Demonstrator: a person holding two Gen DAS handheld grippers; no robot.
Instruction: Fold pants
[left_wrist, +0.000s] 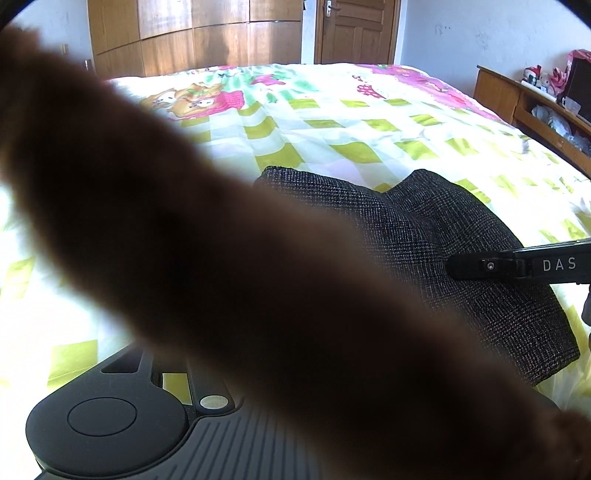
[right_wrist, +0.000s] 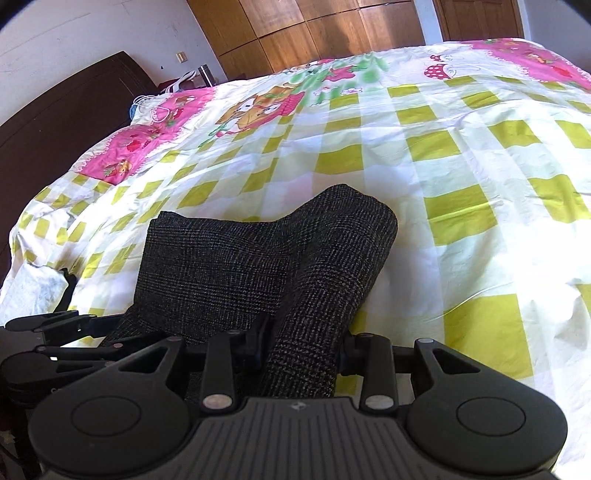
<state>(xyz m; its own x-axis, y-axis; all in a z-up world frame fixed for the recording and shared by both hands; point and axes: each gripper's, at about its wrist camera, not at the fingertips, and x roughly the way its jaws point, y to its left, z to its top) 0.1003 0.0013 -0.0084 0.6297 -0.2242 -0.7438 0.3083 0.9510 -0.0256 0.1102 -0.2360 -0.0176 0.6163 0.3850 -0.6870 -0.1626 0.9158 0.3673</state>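
The dark grey checked pants (right_wrist: 221, 266) lie partly folded on the bed, their near side lifted off the sheet. A raised fold of them runs between the fingers of my right gripper (right_wrist: 303, 345), which is shut on it. My left gripper (right_wrist: 55, 332) shows at the left edge of the right wrist view, where the cloth's near edge leads to it. In the left wrist view a blurred brown band of cloth (left_wrist: 221, 240) crosses close to the lens and hides the left fingers. Beyond it lie the pants (left_wrist: 424, 229), with one finger (left_wrist: 517, 264) of the right gripper above them.
The bed wears a sheet (right_wrist: 461, 166) of yellow-green checks with pink cartoon prints. A dark headboard (right_wrist: 55, 122) stands at the left, a wooden wardrobe (right_wrist: 314, 33) and a door (left_wrist: 356, 31) beyond the bed. A cluttered wooden shelf (left_wrist: 535, 107) runs along the bed's right side.
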